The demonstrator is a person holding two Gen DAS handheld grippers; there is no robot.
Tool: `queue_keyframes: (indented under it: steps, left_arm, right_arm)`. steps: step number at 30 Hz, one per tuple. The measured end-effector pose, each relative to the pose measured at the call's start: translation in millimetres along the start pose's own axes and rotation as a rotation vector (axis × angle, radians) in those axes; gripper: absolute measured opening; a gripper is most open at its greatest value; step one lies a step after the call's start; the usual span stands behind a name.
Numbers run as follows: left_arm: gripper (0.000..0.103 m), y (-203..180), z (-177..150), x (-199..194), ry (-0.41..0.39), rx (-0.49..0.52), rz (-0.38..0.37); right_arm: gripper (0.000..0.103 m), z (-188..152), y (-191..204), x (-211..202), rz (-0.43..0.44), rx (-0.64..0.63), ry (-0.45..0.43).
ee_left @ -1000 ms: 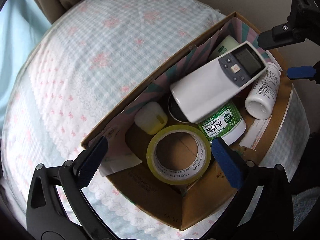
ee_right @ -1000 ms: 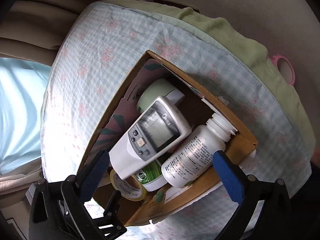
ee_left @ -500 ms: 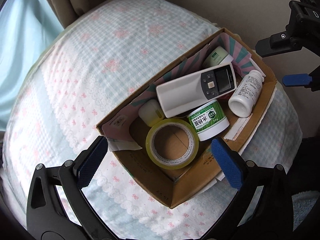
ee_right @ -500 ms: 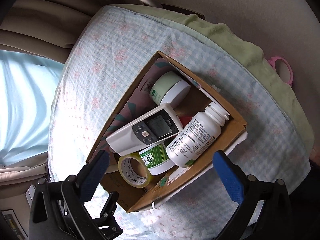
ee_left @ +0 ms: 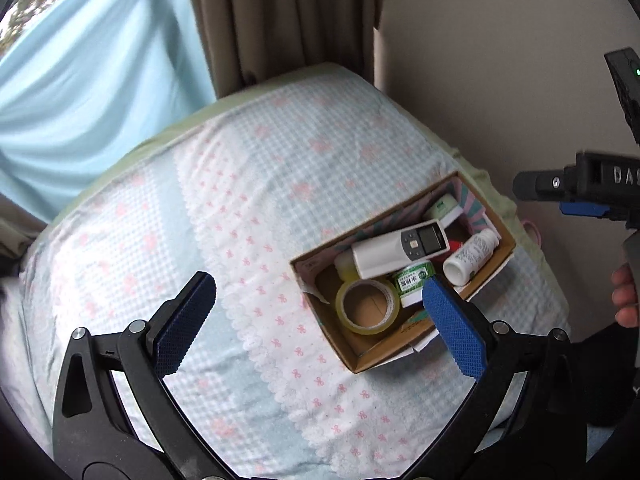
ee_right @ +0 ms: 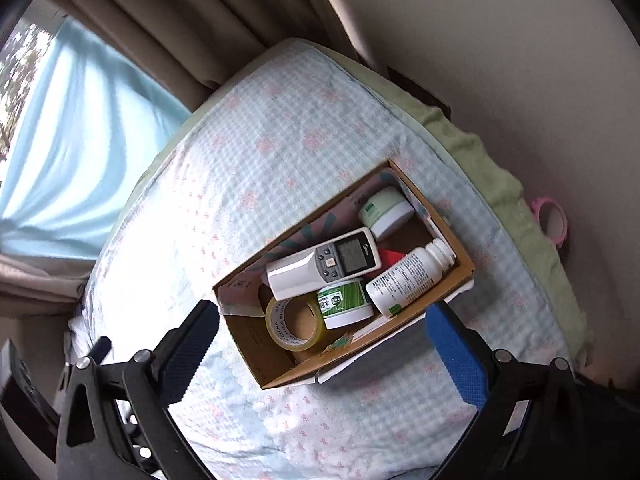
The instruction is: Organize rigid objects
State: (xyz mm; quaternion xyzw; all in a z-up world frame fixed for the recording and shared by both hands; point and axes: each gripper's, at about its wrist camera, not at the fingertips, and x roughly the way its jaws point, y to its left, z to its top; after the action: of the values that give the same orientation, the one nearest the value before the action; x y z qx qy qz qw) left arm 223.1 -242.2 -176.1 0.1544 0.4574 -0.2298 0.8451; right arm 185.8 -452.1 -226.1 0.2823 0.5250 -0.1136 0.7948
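Note:
A cardboard box (ee_left: 362, 358) (ee_right: 280, 376) sits on a checked cloth. In it lie a white remote control (ee_left: 400, 249) (ee_right: 324, 265), a yellowish tape roll (ee_left: 367, 307) (ee_right: 294, 325), a green-labelled jar (ee_left: 412, 283) (ee_right: 344, 304), a white bottle (ee_left: 470, 256) (ee_right: 408, 277), a pale green jar (ee_left: 444, 209) (ee_right: 386, 210) and a small yellow container (ee_left: 345, 269). My left gripper (ee_left: 320, 324) is open and empty, well above the box. My right gripper (ee_right: 322, 356) is open and empty, above the box; it also shows in the left wrist view (ee_left: 580, 188).
The checked cloth (ee_left: 248, 208) (ee_right: 280, 136) covers a green pad (ee_right: 472, 148). A pink ring (ee_right: 552, 224) lies off its right edge. Brown curtains (ee_left: 288, 20) and a blue curtain (ee_left: 80, 80) hang behind. A wall (ee_left: 500, 60) stands at the right.
Both grippers have pulled up and back from the box, which now looks much smaller. The remote lies lower and flatter on the other items. Both grippers stay open.

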Motion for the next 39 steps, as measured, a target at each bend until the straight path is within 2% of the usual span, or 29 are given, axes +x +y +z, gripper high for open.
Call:
queue_keyframes:
  steps: [3, 8, 11, 15, 23, 28, 39]
  left_arm:
    - [0.103, 25.7, 3.1, -59.0, -0.103, -0.083, 0.036]
    - [0.103, 64.0, -5.9, -148.3, -0.254, -0.219, 0.141]
    - [0.103, 76.1, -20.7, -184.7, -0.31, -0.26, 0.189]
    - [0.103, 88.7, -49.4, -222.3, -0.379, -0.338, 0.204]
    - [0.103, 99.0, -81.8, -258.8, -0.465, -0.386, 0.264]
    - [0.103, 98.5, -85.6, -266.8, -0.491, -0.384, 0.28]
    - [0.103, 86.7, -81.5, -263.9, -0.492, -0.363, 0.28]
  right_arm:
    - [0.103, -6.8, 40.4, -43.2, -0.01, -0.164, -0.106]
    - [0.103, -29.5, 102.4, -116.1, -0.001, -0.382, -0.314]
    - [0.103, -48.6, 129.6, -154.9, 0.023, -0.463, -0.431]
    - [0.103, -79.0, 151.5, -188.5, 0.034, -0.551, -0.556]
    - [0.103, -115.6, 159.9, -194.7, 0.049, -0.608, -0.611]
    - [0.103, -117.4, 155.4, -196.4, 0.044, -0.59, -0.622]
    - [0.103, -117.2, 148.4, -197.4, 0.038, -0.573, -0.614]
